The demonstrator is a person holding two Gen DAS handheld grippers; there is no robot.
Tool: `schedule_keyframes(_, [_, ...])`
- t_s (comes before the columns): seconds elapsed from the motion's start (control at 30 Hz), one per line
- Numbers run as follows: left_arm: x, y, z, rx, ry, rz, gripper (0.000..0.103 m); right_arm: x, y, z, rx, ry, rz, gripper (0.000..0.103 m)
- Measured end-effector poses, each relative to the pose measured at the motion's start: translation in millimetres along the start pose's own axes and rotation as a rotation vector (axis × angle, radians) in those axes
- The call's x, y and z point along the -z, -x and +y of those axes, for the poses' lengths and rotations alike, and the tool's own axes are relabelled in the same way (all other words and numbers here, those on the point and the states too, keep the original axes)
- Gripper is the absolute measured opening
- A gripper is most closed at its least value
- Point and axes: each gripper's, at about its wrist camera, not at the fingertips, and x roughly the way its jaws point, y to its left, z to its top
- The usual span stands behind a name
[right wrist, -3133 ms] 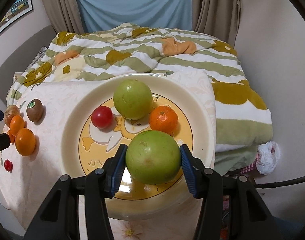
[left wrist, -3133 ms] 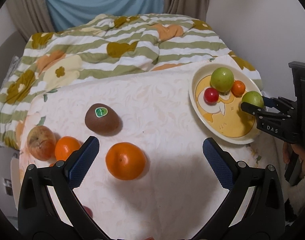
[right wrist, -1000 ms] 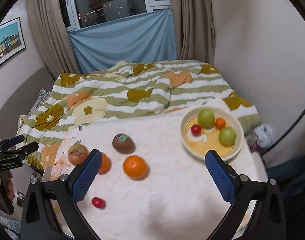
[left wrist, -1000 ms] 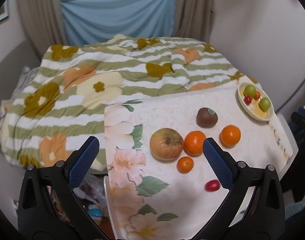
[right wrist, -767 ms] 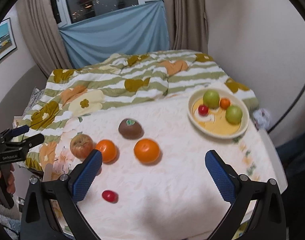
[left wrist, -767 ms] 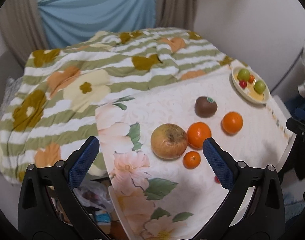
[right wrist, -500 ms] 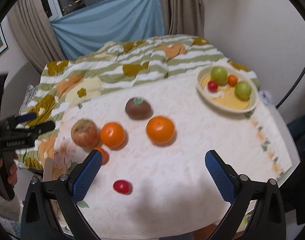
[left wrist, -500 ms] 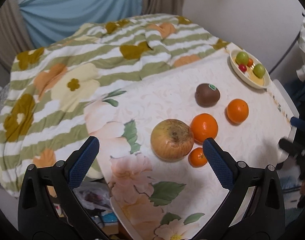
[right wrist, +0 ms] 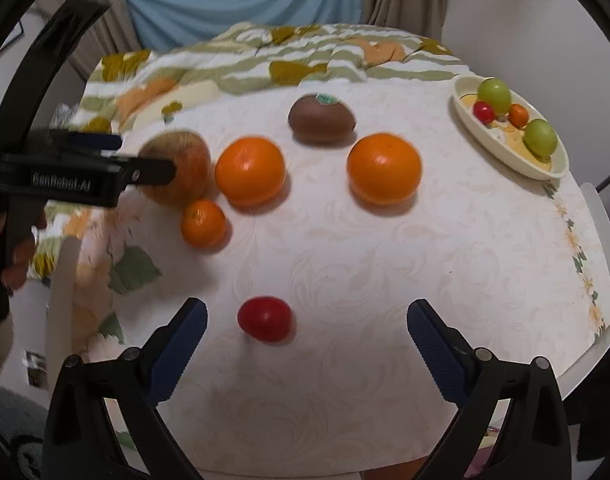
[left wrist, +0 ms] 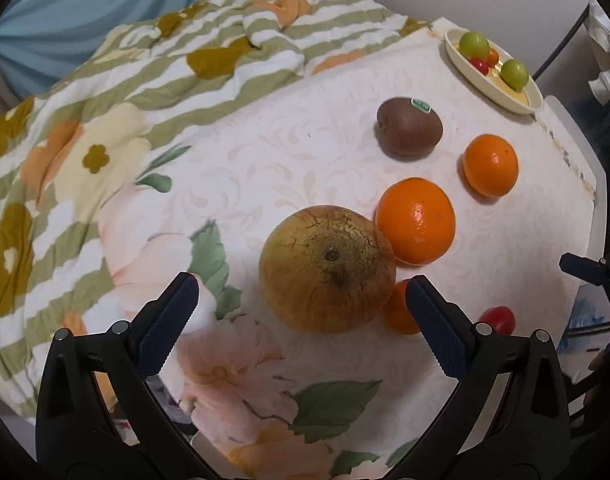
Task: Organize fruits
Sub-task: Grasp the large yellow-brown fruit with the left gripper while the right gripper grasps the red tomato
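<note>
My left gripper (left wrist: 301, 316) is open, just short of a large yellow-brown apple (left wrist: 327, 268); it shows from the side in the right wrist view (right wrist: 141, 160). Beside the apple lie two oranges (left wrist: 415, 220) (left wrist: 491, 165), a small mandarin (left wrist: 401, 308), a kiwi (left wrist: 409, 127) and a red cherry tomato (left wrist: 497, 319). My right gripper (right wrist: 305, 332) is open and empty, low over the cloth, with the cherry tomato (right wrist: 265, 319) just ahead of its left finger. A cream plate (right wrist: 517, 160) at the far right holds two green fruits, a tomato and a mandarin.
The fruit lies on a white floral cloth (right wrist: 385, 260) over a table. A green-striped floral duvet (left wrist: 145, 80) covers the bed behind it. The table's right edge (right wrist: 601, 240) drops off near the plate. A wall and curtains stand behind.
The green fruit my right gripper held three seconds ago now lies on the plate. Both grippers have pulled back and then come down, the left toward the apple, the right toward the cherry tomato.
</note>
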Motion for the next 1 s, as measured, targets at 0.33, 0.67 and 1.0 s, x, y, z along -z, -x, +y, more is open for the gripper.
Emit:
schedule_keyframes(0.33, [-4,-20,1,0.033,-0.003,0.023,0.103,4,-16,10,-0.005,0.03,0.033,0.094])
schedule_keyframes(0.67, [-2,-30,0,0.125,0.024,0.042,0.083,2,-28,14,-0.026,0.055,0.066,0.072])
schedule_keyframes(1.0, [8,-24,11,0.099,0.07,0.031,0.083,1,-33,23,-0.029,0.086,0.078,0.056])
